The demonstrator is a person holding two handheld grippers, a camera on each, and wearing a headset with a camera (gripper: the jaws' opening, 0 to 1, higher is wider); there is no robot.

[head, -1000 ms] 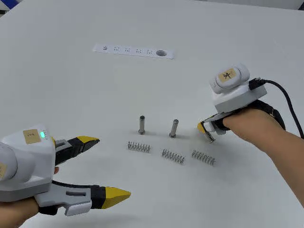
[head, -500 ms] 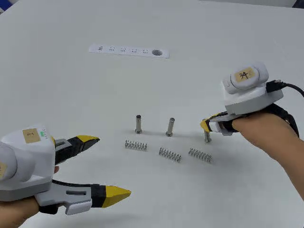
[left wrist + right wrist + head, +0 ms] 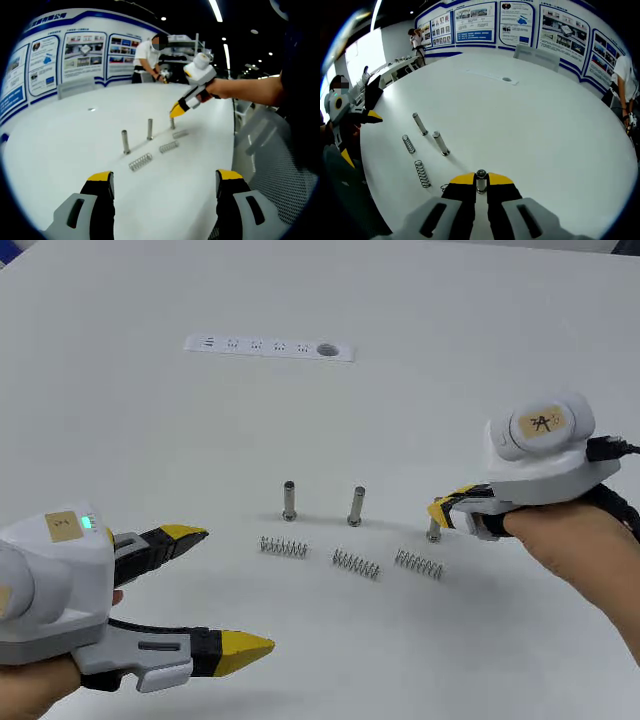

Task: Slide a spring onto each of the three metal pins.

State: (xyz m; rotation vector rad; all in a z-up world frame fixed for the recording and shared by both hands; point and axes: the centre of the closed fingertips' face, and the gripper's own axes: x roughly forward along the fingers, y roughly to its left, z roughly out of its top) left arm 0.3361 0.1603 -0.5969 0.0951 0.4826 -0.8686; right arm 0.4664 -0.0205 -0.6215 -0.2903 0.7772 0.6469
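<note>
Two metal pins [image 3: 289,500] [image 3: 355,506] stand upright mid-table. A third pin [image 3: 434,530] stands to their right, between the yellow tips of my right gripper [image 3: 440,512], which is shut on it; in the right gripper view the pin [image 3: 481,181] sits in the narrow gap between the jaws. Three springs [image 3: 283,546] [image 3: 356,563] [image 3: 419,563] lie in a row just in front of the pins. My left gripper [image 3: 225,590] hovers open at the near left, well short of the springs, with nothing in it. The left gripper view shows the pins [image 3: 149,128] and springs [image 3: 140,161] ahead.
A white power strip [image 3: 268,347] lies flat at the far side of the white table [image 3: 120,440]. A person [image 3: 147,57] stands at another bench in the background, far from the work.
The right gripper has drawn right and lowered, and the pin in it has gone from tilted to upright on the table. The left gripper has stayed put and open.
</note>
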